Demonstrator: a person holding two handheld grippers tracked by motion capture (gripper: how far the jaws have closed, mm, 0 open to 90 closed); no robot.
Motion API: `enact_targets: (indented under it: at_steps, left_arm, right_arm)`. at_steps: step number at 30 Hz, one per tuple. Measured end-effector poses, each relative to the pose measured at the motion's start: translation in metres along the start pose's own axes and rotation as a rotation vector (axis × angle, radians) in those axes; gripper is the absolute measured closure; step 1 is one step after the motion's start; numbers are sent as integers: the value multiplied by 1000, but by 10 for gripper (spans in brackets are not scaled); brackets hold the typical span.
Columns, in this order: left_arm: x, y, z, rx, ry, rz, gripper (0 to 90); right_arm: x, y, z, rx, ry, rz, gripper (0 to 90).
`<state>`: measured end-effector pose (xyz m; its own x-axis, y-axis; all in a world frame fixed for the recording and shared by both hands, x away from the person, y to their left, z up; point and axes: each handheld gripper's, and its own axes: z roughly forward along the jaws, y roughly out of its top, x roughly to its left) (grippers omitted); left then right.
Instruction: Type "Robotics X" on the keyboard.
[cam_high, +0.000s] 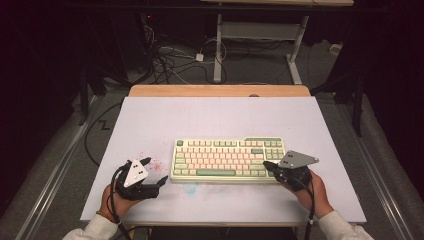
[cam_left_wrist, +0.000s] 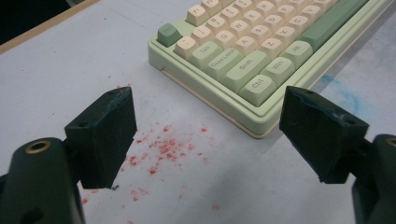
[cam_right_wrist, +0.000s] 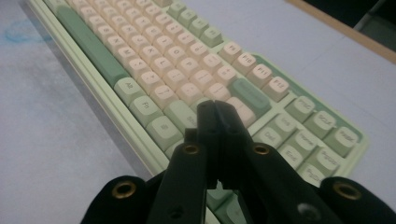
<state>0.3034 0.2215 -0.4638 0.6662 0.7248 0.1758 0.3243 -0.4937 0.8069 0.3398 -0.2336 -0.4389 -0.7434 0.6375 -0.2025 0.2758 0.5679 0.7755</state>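
Keyboard (cam_high: 227, 160) lies near the desk's (cam_high: 150, 120) front edge. Right gripper (cam_high: 267, 164), jaws pressed together and empty, hangs over its right-hand keys. Left gripper (cam_high: 155, 171) gapes wide, holding nothing.

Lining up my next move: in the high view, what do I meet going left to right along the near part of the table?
left gripper with jaws open → red specks on the table → keyboard → right gripper, jaws shut, over the keyboard's right end.

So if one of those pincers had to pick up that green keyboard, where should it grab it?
Probably the keyboard by its short left end, from the left: it lies flat, its case is low and thin there, and the open left hand-held gripper already sits beside that edge.
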Motion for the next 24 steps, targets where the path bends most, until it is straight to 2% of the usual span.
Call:
enact_targets:
  at_steps: [4, 9, 20, 24]
  left_arm:
    - [0, 0, 0, 3, -3, -1, 177]
    - [0, 0, 0, 5, -6, -2, 177]
    - [-2, 1, 0, 12, -14, 8, 178]
    - [-1, 2, -1, 4, -24, 2, 235]
  right_arm:
    - [1, 3, 14, 35, 14, -11, 900]
    - [4, 5, 23, 67, 17, -25, 900]
    - [4, 7, 29, 88, 5, -34, 900]
    - [3, 6, 31, 108, 6, -32, 900]
